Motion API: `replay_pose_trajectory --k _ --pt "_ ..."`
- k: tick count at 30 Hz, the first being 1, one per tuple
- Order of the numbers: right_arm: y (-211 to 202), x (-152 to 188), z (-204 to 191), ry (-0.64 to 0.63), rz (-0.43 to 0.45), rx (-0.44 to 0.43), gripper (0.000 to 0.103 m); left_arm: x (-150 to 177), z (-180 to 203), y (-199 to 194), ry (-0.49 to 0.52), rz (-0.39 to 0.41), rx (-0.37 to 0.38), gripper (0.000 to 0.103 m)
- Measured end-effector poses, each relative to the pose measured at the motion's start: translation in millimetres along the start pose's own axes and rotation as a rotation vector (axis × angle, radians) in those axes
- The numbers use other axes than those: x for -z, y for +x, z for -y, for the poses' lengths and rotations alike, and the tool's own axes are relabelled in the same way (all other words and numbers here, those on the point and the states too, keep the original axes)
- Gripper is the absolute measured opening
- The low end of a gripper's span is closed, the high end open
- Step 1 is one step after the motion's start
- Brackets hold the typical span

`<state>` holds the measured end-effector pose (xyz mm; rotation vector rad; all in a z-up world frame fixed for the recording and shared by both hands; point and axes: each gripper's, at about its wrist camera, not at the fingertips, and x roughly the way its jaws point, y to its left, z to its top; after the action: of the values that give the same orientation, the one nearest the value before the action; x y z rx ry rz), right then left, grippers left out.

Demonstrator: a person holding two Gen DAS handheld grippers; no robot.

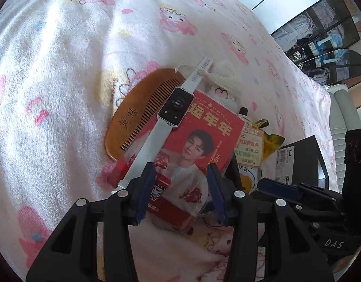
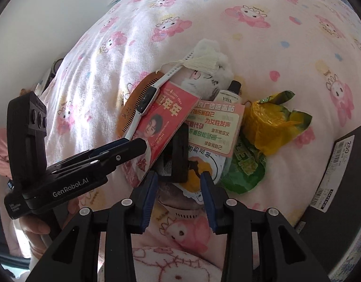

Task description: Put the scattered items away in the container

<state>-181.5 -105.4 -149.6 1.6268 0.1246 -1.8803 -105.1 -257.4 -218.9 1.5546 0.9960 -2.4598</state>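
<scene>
Where the scattered items lay heaped on the pink blanket [image 1: 63, 70], the white watch [image 1: 175, 107] rested across the wooden comb [image 1: 133, 115] and red card [image 1: 199, 145]. Right of these sat the yellow wrapper [image 2: 272, 124], near the black box [image 2: 340, 171]. Both left gripper [image 1: 180, 188] and right gripper [image 2: 180, 192] stood parted, holding nothing.

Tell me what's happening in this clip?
A person with two handheld grippers is tidying a pile of small items on a pink blanket. The left gripper is open over the red card, on which a white watch lies, overlapping a wooden comb. The right gripper is open too, near the black clip and snack packets. Neither holds anything. The dark box sits at the right edge.
</scene>
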Motion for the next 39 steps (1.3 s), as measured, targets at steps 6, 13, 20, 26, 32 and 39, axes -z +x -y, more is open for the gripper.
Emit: replay_pose_trajectory --k 6,13,20,26,32,39 --pt "8.0 -18.9 -12.1 0.001 -0.016 -0.034 0.034 -11.3 -3.1 -9.5 0.021 0.072 -0.075 0.047" --pt "12.2 -23.1 -14.2 0.002 -0.013 -0.011 0.035 -27.6 -46.1 -2.7 -0.095 0.09 -0.143 0.048" --pt "16.9 -17.5 -8.8 0.035 -0.007 -0.018 0.035 -0.2 -33.2 0.9 -0.095 -0.05 0.065 0.052" --pt "14.6 -2.7 2.0 0.074 0.007 0.006 0.035 21.9 -14.6 -17.8 -0.029 -0.037 0.109 0.05" --pt "23.6 -2.8 -1.2 0.07 -0.005 -0.065 0.035 9.8 -6.4 -14.4 0.034 -0.019 0.104 0.043" --pt "7.4 4.6 -1.0 0.064 0.056 -0.084 0.01 24.5 10.2 -7.3 0.015 -0.056 0.197 0.042"
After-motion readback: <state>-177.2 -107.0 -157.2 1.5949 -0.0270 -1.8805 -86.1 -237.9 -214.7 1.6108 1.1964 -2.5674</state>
